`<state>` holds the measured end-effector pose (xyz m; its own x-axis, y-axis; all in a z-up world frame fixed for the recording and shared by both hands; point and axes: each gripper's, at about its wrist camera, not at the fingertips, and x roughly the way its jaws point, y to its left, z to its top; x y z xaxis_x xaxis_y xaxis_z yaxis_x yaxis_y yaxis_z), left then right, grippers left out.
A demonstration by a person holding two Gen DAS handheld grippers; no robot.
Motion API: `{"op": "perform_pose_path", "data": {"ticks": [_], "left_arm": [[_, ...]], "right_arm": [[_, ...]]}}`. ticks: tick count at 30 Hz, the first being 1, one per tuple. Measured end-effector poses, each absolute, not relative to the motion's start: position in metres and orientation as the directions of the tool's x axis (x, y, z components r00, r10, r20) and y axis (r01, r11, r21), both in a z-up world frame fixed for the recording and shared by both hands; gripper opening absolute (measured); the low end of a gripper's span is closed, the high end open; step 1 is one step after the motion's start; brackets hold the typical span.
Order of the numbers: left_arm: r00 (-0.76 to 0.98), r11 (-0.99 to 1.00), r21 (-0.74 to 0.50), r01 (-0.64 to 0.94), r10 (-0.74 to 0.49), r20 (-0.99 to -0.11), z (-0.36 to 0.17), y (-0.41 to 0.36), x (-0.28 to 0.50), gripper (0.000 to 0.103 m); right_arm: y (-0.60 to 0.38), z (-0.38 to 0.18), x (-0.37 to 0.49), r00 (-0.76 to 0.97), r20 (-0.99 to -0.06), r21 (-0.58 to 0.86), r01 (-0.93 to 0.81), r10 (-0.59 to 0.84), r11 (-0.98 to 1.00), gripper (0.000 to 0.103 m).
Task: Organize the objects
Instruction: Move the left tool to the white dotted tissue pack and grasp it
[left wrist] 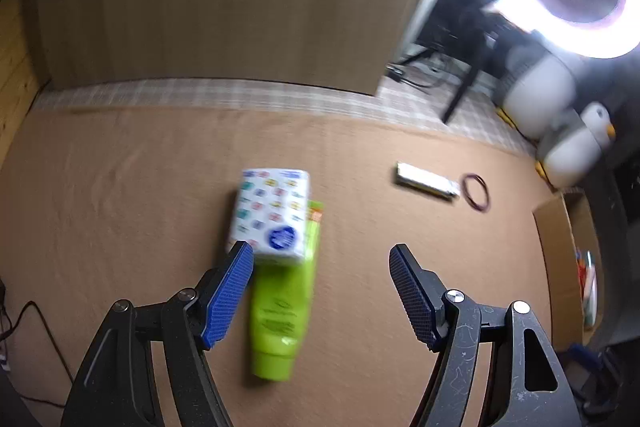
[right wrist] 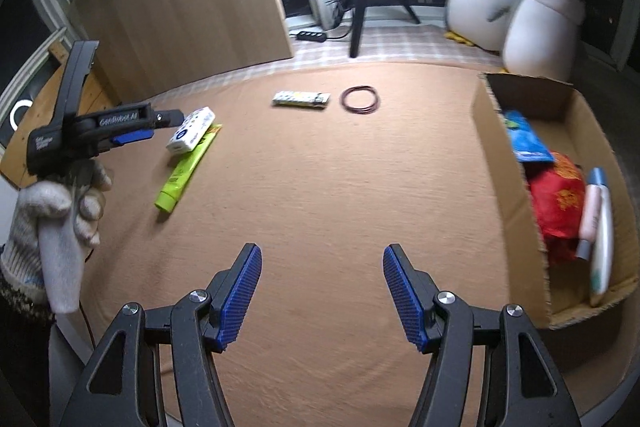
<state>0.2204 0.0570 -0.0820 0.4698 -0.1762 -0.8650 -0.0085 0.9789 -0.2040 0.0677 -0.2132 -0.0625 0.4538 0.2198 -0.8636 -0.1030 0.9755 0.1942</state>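
Tissue pack [left wrist: 272, 213] just ahead of left gripper [left wrist: 322, 259], jaws wide.

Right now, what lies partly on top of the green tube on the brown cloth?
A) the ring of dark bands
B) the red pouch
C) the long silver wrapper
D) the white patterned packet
D: the white patterned packet rests across the upper end of the green tube.

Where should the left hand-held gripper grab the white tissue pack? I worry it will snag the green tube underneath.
Probably across the two long sides of the white tissue pack, coming from above. It lies partly on the green tube, so its upper part stands free; closing high should miss the tube. The left hand-held gripper is open nearby.
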Motion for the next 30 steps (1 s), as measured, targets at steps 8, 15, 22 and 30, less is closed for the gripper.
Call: {"op": "perform_pose_path", "data": {"ticks": [8, 15, 22, 30], "left_arm": [[0.439, 0.959, -0.276, -0.069, -0.220, -0.871, -0.103, 0.099, 0.259, 0.074], [0.394, 0.932, -0.345, -0.111, -0.278, -0.876, -0.125, 0.113, 0.281, 0.074], [0.370, 0.916, -0.390, -0.099, -0.330, -0.869, -0.139, 0.111, 0.285, 0.060], [0.362, 0.920, -0.387, -0.065, -0.339, -0.868, -0.137, 0.094, 0.281, 0.042]], "right_arm": [[-0.196, -0.067, 0.082, 0.442, -0.870, 0.192, -0.102, 0.217, 0.976, 0.059], [-0.197, -0.074, 0.090, 0.427, -0.881, 0.186, -0.082, 0.203, 0.979, 0.059], [-0.199, -0.080, 0.098, 0.416, -0.887, 0.185, -0.076, 0.200, 0.980, 0.059], [-0.196, -0.083, 0.103, 0.404, -0.889, 0.189, -0.102, 0.214, 0.977, 0.059]]}}
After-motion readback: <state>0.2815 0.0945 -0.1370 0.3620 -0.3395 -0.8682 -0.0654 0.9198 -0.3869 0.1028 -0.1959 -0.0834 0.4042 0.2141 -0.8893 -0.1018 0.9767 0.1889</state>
